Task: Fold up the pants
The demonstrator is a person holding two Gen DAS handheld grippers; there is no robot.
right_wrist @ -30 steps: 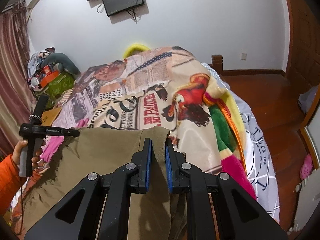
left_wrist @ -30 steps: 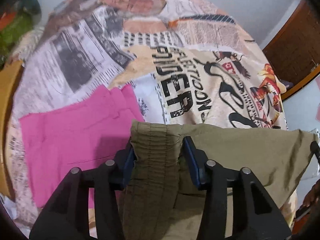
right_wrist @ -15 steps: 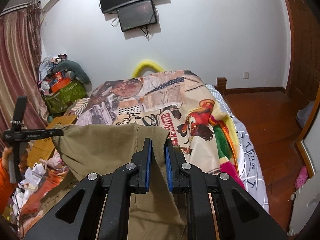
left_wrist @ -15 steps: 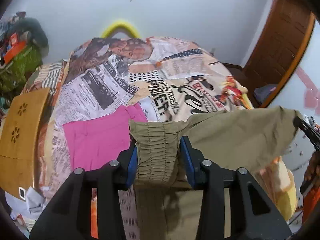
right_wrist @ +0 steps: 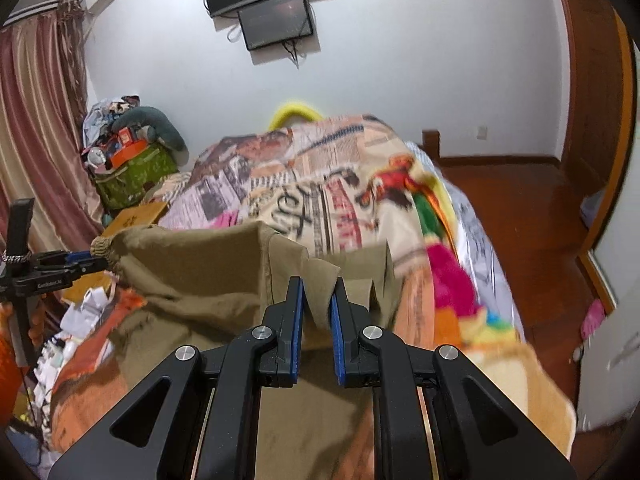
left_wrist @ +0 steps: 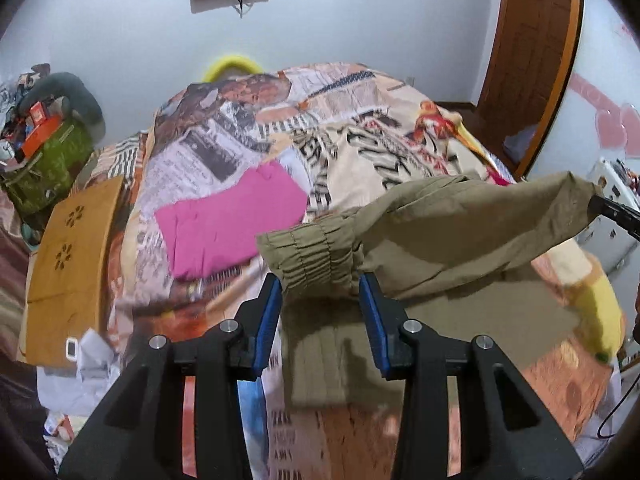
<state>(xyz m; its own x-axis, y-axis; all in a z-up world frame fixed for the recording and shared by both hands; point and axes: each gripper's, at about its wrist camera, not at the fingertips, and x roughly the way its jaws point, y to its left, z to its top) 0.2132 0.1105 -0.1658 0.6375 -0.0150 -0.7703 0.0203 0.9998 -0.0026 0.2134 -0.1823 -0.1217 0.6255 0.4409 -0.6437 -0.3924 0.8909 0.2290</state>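
Holding: olive pants stretched in the air above the bed, likely to straighten them for folding.
Left gripper: clamped on the gathered waistband.
Right gripper: clenched on a fabric edge.
Left view only: pink cloth lying flat.
Right view only: curtain.

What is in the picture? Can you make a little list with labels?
place: bed with a printed blanket
held thing: olive pants, lifted over the bed
left claw: pinching the pants' stretchy waistband
right claw: shut on another pants edge
also on bed: pink cloth, lying flat
wall: screen
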